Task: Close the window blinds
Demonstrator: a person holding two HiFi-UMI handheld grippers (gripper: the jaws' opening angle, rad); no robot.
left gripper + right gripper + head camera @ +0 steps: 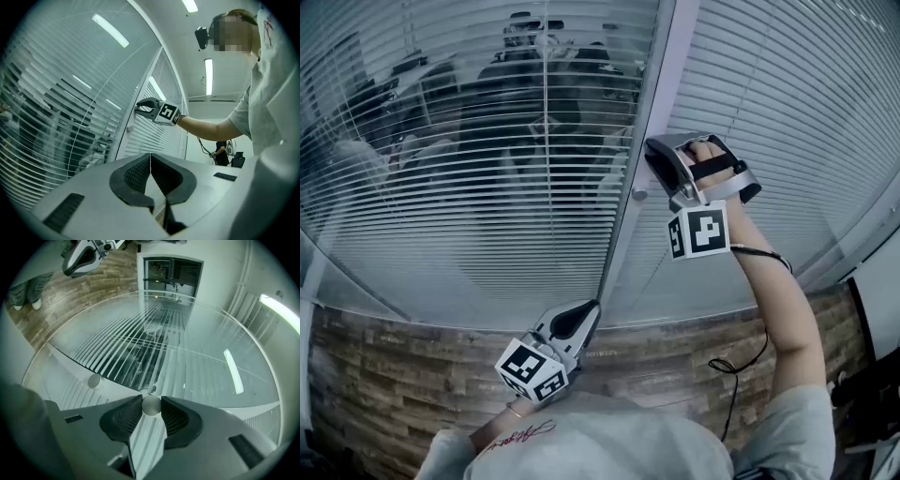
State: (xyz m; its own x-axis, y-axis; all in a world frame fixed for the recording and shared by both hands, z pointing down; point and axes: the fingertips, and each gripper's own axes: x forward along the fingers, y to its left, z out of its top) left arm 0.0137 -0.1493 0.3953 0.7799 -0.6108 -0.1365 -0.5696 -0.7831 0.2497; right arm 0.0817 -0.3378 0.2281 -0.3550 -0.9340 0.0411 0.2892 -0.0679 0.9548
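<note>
Slatted blinds sit behind glass on both sides of a pale upright frame. The left blind has its slats tilted apart, so dark shapes show through. The right blind looks flat and white. My right gripper is up against the frame and shut on a small round silver knob, which sits between both pads. A second knob stands free just beside it. My left gripper hangs low near the frame's foot, shut and holding nothing, its pads meeting edge to edge.
Wood-pattern floor runs under the glass wall. A cable hangs from my right forearm. A doorway shows in the right gripper view, and another person stands far down the corridor in the left gripper view.
</note>
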